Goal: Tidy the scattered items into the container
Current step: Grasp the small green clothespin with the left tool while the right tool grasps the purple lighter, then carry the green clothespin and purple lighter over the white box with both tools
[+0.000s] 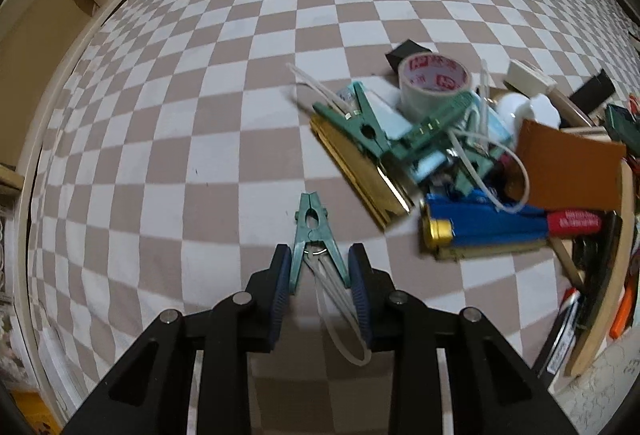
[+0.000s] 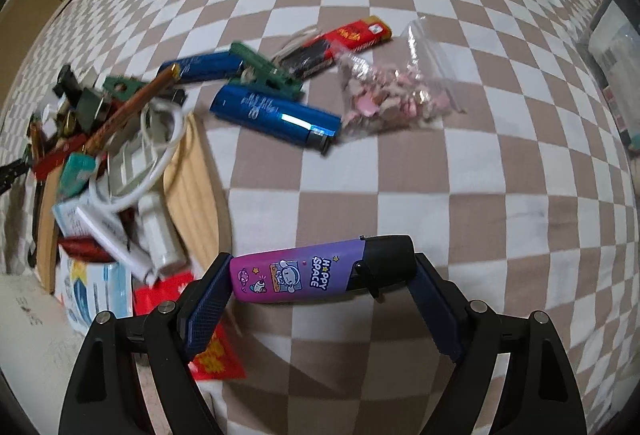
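Green clothespin (image 1: pixel 316 247) clamped in left tool (image 1: pixel 320 275); purple lighter (image 2: pixel 320 271) gripped endwise in right tool (image 2: pixel 324 291).

Two blue lighters (image 2: pixel 276 115), perhaps more.

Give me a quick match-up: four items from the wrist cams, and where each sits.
Items:
1. green clothespin
2. purple lighter
3. tape roll
4. clear bag of pink bits

Places:
A. alone on the checkered cloth
B. clamped in the left gripper
C. atop the clutter pile
D. clamped endwise in the right gripper

Pairs: 1-B, 2-D, 3-C, 4-A
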A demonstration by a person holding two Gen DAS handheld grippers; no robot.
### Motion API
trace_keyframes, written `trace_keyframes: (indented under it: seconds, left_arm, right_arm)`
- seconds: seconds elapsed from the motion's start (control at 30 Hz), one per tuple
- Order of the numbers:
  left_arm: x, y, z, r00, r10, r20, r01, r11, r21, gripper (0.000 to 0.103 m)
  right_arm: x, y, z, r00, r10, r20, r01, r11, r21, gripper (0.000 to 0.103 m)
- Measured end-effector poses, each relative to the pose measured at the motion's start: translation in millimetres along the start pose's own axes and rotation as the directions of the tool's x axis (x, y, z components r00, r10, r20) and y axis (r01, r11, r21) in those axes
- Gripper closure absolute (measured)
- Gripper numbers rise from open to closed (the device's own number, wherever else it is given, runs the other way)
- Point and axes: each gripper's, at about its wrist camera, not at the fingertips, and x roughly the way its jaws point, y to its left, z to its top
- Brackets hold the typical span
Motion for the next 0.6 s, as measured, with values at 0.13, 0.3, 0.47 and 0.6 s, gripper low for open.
trace_keyframes:
  seconds: [0.13,0.3,0.47,0.6]
  left_arm:
    - [-15,-3,-13,0.999,-0.033,-0.004,0.033,0.999,-0.026,0.073]
    - [-55,-28,-39,0.998,-0.056,0.029,0.057,0.998,-0.037,0.073]
    - [-87,-24,-38,0.992,-0.088,0.088,0.094,0.993,-0.068,0.073]
    - [-101,-13,-34,0.987,-0.108,0.115,0.119,0.988,-0.094,0.073]
  right_arm:
    - [-9,-2,-11,1.0,0.023,0.002,-0.023,1.0,0.013,0.017]
    - [-28,-7,-20,0.999,0.036,0.033,-0.037,0.999,0.021,0.017]
    - [-55,-10,-28,0.994,0.065,0.085,-0.068,0.997,0.036,0.017]
    - [-81,-7,-37,0.986,0.099,0.131,-0.104,0.994,0.037,0.017]
